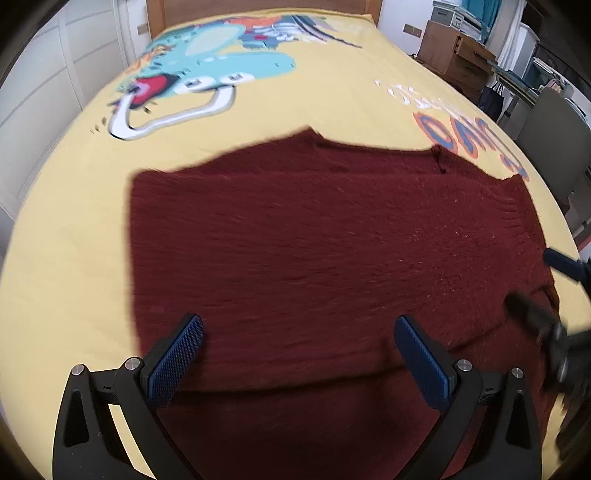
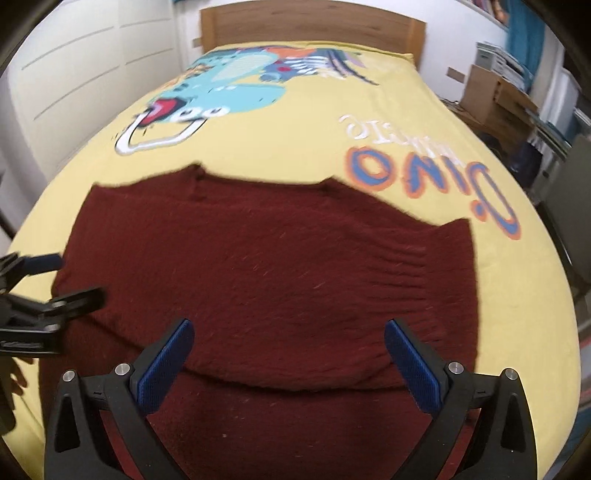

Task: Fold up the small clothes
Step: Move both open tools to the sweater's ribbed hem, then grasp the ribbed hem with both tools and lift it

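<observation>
A dark red knitted sweater (image 1: 314,251) lies spread flat on a yellow bedspread (image 1: 66,258), with a fold line across its near part. It also shows in the right wrist view (image 2: 273,273). My left gripper (image 1: 297,354) is open and empty, hovering over the sweater's near left part. My right gripper (image 2: 288,354) is open and empty over the near right part. The right gripper's fingers (image 1: 532,314) show at the right edge of the left wrist view. The left gripper's fingers (image 2: 74,299) show at the left edge of the right wrist view.
The yellow bedspread (image 2: 295,140) has a blue dinosaur print (image 2: 229,92) and lettering (image 2: 424,173). A wooden headboard (image 2: 314,26) stands at the far end. White cupboards (image 2: 74,74) are on the left. Cardboard boxes (image 2: 491,96) and shelves stand to the right.
</observation>
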`<action>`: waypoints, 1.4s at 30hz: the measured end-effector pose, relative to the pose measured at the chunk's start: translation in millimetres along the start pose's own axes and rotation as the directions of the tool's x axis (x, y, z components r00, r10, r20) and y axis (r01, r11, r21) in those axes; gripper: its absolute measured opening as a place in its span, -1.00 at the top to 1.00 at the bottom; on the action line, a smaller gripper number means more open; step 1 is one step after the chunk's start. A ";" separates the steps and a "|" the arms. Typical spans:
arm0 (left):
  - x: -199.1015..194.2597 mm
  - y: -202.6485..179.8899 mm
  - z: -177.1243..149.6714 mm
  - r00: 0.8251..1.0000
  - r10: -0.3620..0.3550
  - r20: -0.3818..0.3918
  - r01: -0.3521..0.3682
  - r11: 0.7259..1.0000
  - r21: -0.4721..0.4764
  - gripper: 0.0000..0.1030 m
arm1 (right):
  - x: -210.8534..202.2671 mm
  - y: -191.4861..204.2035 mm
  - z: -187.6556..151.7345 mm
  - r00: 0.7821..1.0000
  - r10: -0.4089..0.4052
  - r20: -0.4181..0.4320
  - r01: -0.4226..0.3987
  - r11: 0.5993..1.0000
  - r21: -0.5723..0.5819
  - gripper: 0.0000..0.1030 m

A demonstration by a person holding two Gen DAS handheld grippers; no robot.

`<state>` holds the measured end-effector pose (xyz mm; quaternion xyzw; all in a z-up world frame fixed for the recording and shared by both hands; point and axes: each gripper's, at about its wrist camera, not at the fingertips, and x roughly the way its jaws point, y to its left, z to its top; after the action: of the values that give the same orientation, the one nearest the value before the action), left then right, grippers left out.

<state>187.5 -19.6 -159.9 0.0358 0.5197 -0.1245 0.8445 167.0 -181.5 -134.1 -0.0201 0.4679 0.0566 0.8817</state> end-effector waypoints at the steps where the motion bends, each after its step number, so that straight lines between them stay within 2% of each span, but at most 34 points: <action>1: 7.2 -4.4 -3.1 1.000 0.006 -0.012 -0.006 1.000 0.007 -0.98 | 7.0 2.4 -5.1 1.000 0.008 -0.002 -0.008 1.000 -0.015 -0.99; 4: 18.4 -11.0 -6.9 0.998 0.055 0.008 -0.055 0.998 0.035 -0.98 | 30.1 -4.1 -17.7 0.999 -0.032 -0.040 0.031 0.999 -0.029 -0.99; 6: 19.5 -6.9 -11.5 0.999 0.050 0.012 -0.051 0.998 0.039 -0.99 | 41.7 -17.6 -26.5 0.997 -0.044 -0.061 0.043 0.999 -0.012 -0.99; 14: 23.4 -7.4 -18.3 0.999 0.018 0.049 -0.021 0.998 0.063 -0.99 | 46.2 -67.7 -40.6 0.998 0.021 -0.052 -0.015 0.993 0.114 -0.99; 20: 3.6 -0.2 -12.5 0.999 -0.023 -0.033 0.024 0.999 0.034 -0.98 | 26.7 -65.0 -39.1 0.998 -0.001 -0.067 0.007 0.996 0.087 -0.99; 23: -21.0 9.4 -19.2 0.998 -0.046 -0.042 0.046 0.999 -0.005 -0.98 | 5.4 -69.2 -45.1 0.997 0.001 -0.079 0.005 0.998 0.067 -0.99; 26: -44.8 19.2 -32.7 0.997 -0.050 -0.059 0.049 0.999 -0.025 -0.98 | -18.4 -82.8 -66.6 0.991 0.050 -0.121 -0.038 0.995 0.096 -0.99; 30: -65.5 29.9 -64.8 0.989 -0.071 -0.129 0.068 0.997 -0.029 -0.98 | -41.3 -97.3 -103.9 0.981 0.062 -0.182 -0.037 0.989 0.140 -0.99; 33: -74.5 34.6 -91.9 0.985 -0.045 -0.164 0.045 0.999 -0.007 -0.98 | -52.8 -108.6 -137.1 0.967 0.103 -0.234 -0.052 0.975 0.215 -0.99; 37: -75.0 39.6 -123.3 0.975 -0.028 -0.223 0.026 1.000 -0.010 -0.98 | -61.1 -114.7 -178.6 0.948 0.102 -0.301 -0.022 0.966 0.258 -0.99; 42: -63.6 45.5 -153.6 0.957 -0.047 -0.286 0.027 0.997 -0.074 -0.97 | -65.2 -116.4 -202.1 0.934 0.132 -0.331 -0.021 0.948 0.317 -0.99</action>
<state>38.1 64.6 -176.9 0.0143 0.6417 -0.1155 0.7581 -21.6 -320.3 -195.6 0.1265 0.6200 0.0132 0.7742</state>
